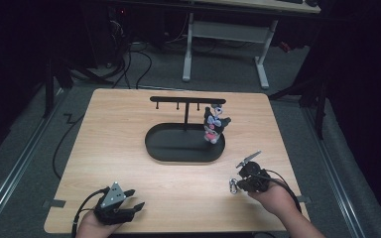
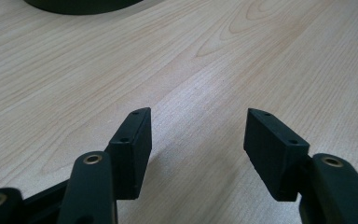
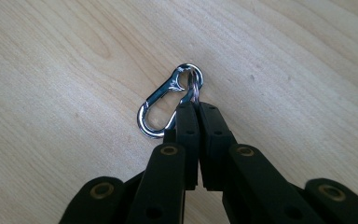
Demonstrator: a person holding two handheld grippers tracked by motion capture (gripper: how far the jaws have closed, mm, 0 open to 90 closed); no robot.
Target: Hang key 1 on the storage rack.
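My right gripper (image 3: 196,106) has its jaws closed on the small ring of a silver carabiner (image 3: 165,103), which hangs off their tips over the surface (image 3: 284,51). My left gripper (image 2: 196,135) rests with jaws open, nothing between them.

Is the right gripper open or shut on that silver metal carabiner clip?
Shut: the right gripper pinches the ring of the silver metal carabiner clip, jaws together.
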